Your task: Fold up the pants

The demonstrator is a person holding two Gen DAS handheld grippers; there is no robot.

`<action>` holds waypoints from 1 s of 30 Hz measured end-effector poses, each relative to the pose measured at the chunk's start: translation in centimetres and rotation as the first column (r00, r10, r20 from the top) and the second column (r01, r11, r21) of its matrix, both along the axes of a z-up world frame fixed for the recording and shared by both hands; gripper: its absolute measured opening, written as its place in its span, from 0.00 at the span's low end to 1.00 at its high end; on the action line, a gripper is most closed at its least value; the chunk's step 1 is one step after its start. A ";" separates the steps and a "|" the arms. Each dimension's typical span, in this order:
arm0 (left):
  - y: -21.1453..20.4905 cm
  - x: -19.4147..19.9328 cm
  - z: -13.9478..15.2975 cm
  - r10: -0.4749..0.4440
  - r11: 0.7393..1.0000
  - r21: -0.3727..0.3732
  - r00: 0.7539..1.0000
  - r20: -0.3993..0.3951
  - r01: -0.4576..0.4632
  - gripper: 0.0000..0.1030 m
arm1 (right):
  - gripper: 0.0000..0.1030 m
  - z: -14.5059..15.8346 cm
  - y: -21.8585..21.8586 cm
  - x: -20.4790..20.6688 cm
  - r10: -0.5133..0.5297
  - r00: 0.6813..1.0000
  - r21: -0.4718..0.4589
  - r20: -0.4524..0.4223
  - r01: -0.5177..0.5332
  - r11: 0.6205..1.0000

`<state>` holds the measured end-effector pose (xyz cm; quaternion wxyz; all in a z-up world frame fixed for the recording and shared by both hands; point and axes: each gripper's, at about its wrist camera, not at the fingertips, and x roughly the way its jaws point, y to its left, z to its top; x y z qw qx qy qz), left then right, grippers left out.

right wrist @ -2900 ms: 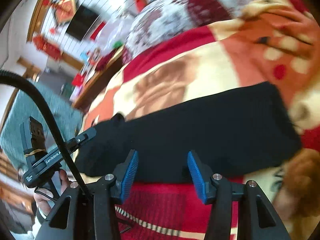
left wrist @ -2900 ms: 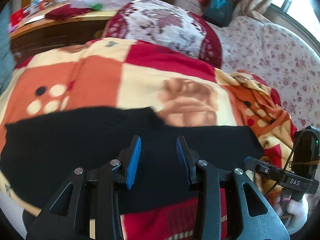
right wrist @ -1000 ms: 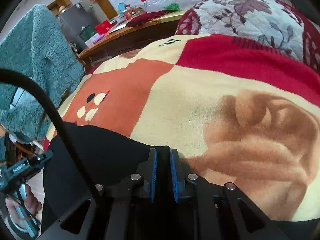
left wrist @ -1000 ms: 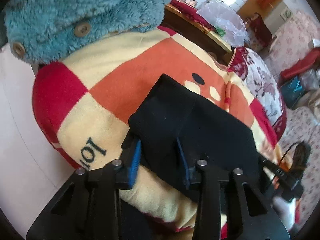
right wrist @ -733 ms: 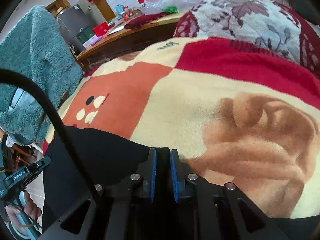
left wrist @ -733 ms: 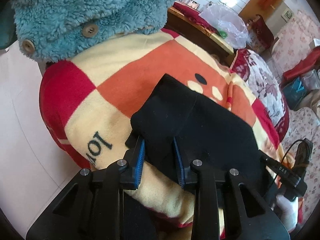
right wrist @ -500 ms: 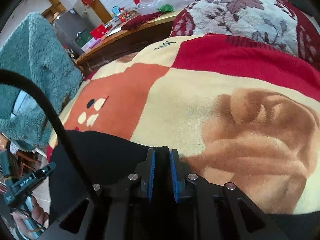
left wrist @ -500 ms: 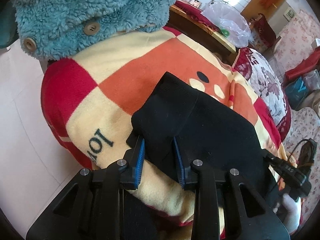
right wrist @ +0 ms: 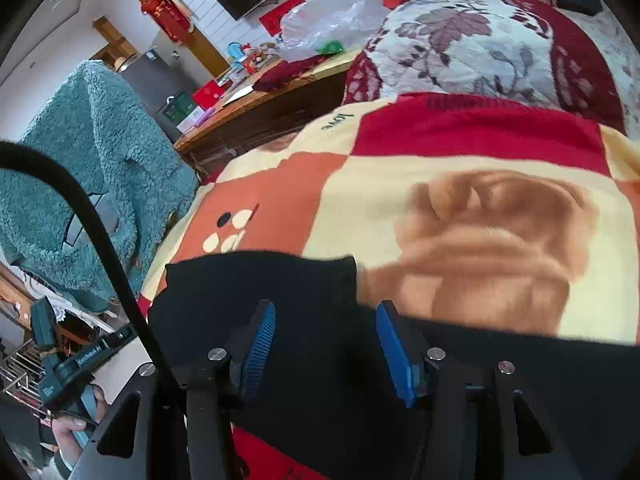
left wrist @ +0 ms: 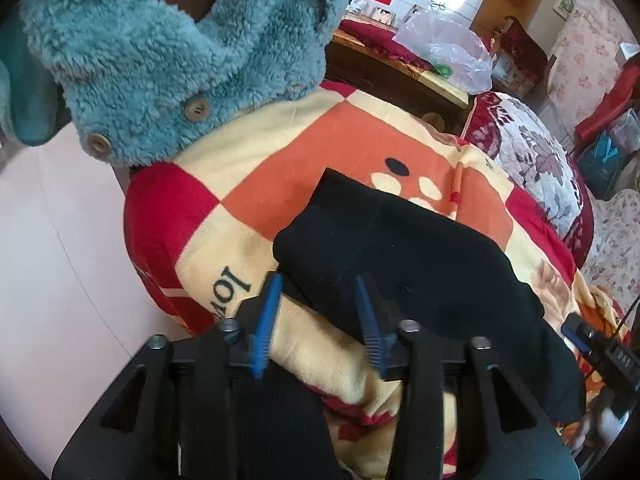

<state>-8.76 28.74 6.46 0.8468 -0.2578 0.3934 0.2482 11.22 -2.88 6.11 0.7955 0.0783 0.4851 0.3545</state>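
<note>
Here, soft black pants (left wrist: 404,264) lie folded on a fleecy checked blanket (left wrist: 320,148).

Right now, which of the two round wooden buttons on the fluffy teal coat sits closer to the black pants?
The upper round wooden button, further right on the fluffy teal coat. The other button sits lower left, further from the black pants.
</note>
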 end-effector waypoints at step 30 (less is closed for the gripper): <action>-22.8 14.1 0.6 -0.723 0.691 -0.011 0.691 -0.012 0.723 0.53 | 0.60 -4.0 -21.5 -7.8 -0.417 0.887 -0.044 -0.197 0.417 0.908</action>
